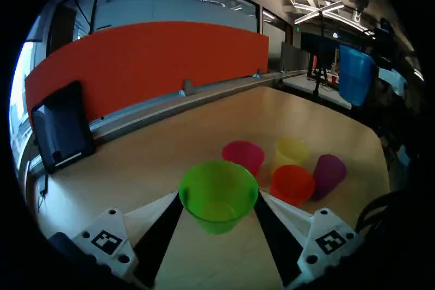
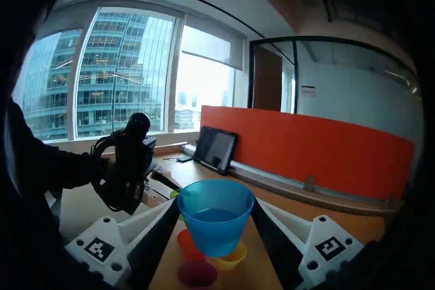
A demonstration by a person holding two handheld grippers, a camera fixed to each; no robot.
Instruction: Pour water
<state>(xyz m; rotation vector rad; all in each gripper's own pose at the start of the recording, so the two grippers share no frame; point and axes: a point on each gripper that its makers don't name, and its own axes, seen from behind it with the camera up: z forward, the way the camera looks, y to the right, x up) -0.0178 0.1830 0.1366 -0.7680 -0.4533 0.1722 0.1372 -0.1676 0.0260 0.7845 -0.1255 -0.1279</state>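
Observation:
A green cup (image 1: 217,196) sits upright between the fingers of my left gripper (image 1: 217,205), which is shut on it just above the wooden table (image 1: 163,154). My right gripper (image 2: 216,222) is shut on a blue cup (image 2: 216,216) that holds some water and is upright, high over the table. In the left gripper view that blue cup (image 1: 354,74) hangs at the upper right. The right gripper view shows the left gripper (image 2: 128,173) in a dark-sleeved hand, with a sliver of the green cup (image 2: 175,194) beside it.
Pink (image 1: 243,154), yellow (image 1: 291,151), orange (image 1: 292,183) and purple (image 1: 328,173) cups stand grouped behind the green one. A dark tablet (image 1: 62,127) leans against the orange partition (image 1: 152,61) along the table's far edge. Windows (image 2: 109,72) lie beyond.

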